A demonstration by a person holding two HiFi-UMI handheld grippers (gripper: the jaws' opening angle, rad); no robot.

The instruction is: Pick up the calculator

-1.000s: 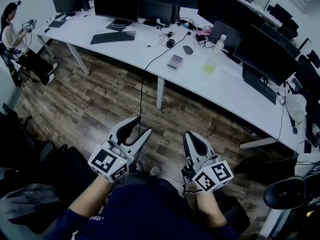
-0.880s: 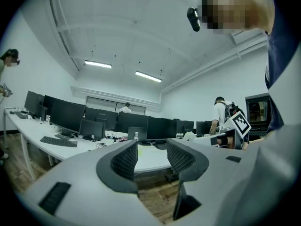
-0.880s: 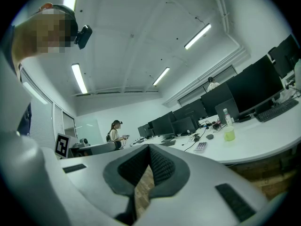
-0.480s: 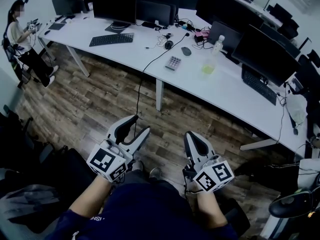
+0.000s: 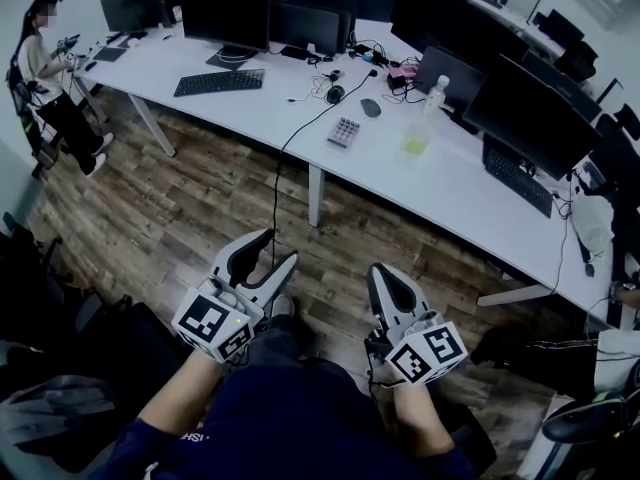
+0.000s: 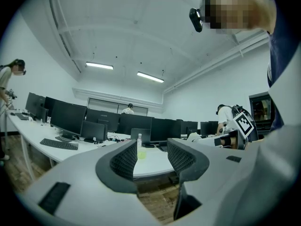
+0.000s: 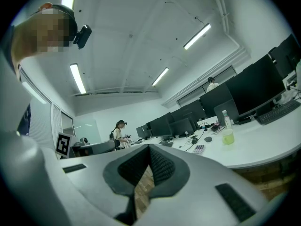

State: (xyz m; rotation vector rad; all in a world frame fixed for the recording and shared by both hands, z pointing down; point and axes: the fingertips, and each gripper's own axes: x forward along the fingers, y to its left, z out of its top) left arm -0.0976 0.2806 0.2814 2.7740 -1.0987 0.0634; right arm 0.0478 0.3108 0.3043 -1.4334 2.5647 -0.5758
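Having just widened its empty jaws, the left gripper (image 5: 277,248) is nearing the desk (image 5: 270,108) beside the clenched right gripper (image 5: 385,273), calculator (image 5: 343,132) well ahead.

- white table (image 5: 300,128), long, bent across the room
- black keyboard (image 5: 220,82) on the table, in front of a monitor (image 5: 225,13)
- mouse (image 5: 371,107) near a clear bottle (image 5: 434,93)
- green cup (image 5: 415,144) just beside the bottle
- black cable (image 5: 275,203) hanging off the table edge toward the wood floor (image 5: 170,218)
- second keyboard (image 5: 515,171) toward the right end
- person (image 5: 45,68) seated, far left
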